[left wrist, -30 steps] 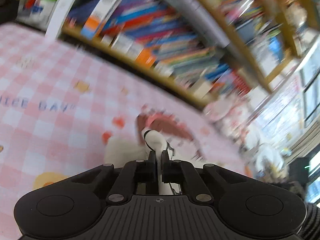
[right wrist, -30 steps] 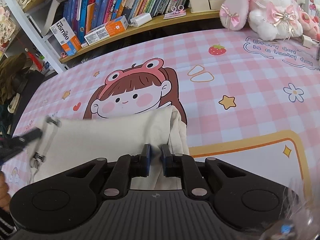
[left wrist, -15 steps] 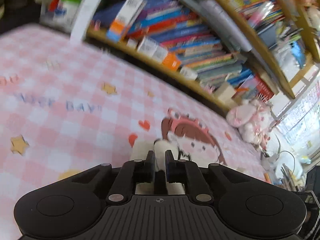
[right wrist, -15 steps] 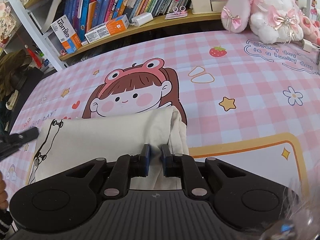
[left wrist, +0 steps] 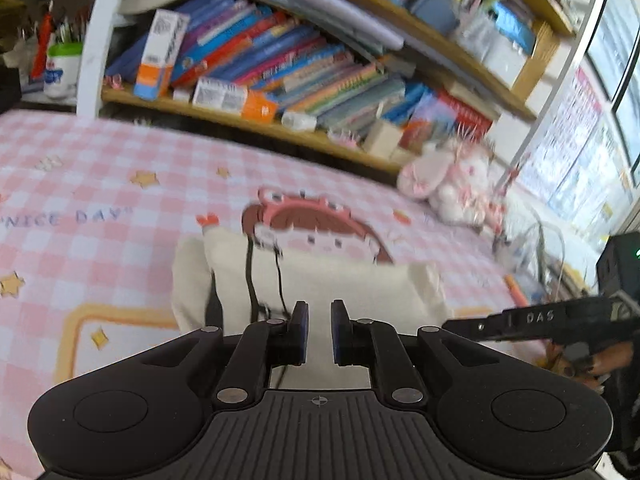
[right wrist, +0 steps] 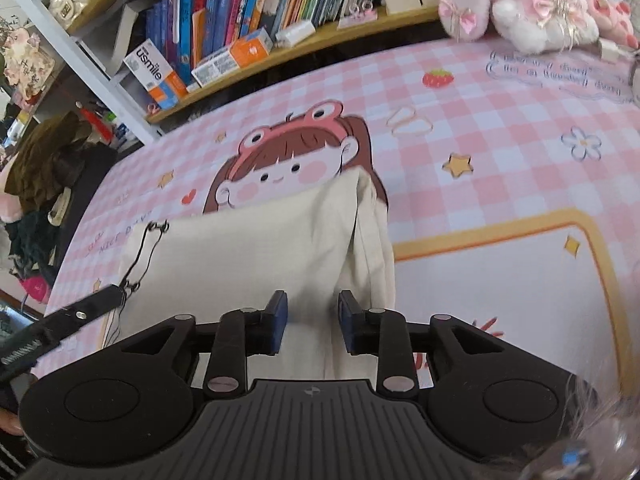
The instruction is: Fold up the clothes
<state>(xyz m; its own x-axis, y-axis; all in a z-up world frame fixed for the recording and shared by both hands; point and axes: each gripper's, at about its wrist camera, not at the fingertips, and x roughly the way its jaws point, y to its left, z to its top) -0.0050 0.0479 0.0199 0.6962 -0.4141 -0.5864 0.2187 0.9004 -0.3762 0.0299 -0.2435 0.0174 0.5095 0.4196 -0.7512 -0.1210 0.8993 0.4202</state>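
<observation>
The cream garment (right wrist: 248, 256) lies folded on the pink cloth (right wrist: 500, 128), ahead of both grippers. The right gripper (right wrist: 311, 322) is opening, fabric loose between its fingers. The left gripper (left wrist: 318, 330) stands slightly parted, gripping nothing. This fold looks released; next likely calls for regripping an edge.

Your left gripper (left wrist: 319, 330) and right gripper (right wrist: 311, 322) look alike: matte black plastic, a ribbed centre plate marked with a small crosshair, two round discs at the sides, and silver screws on the angled linkage arms. Each finger carries a blue pad (right wrist: 279, 320). White letters "DAS" mark one finger's side. Your fingernails are painted dark.
</observation>
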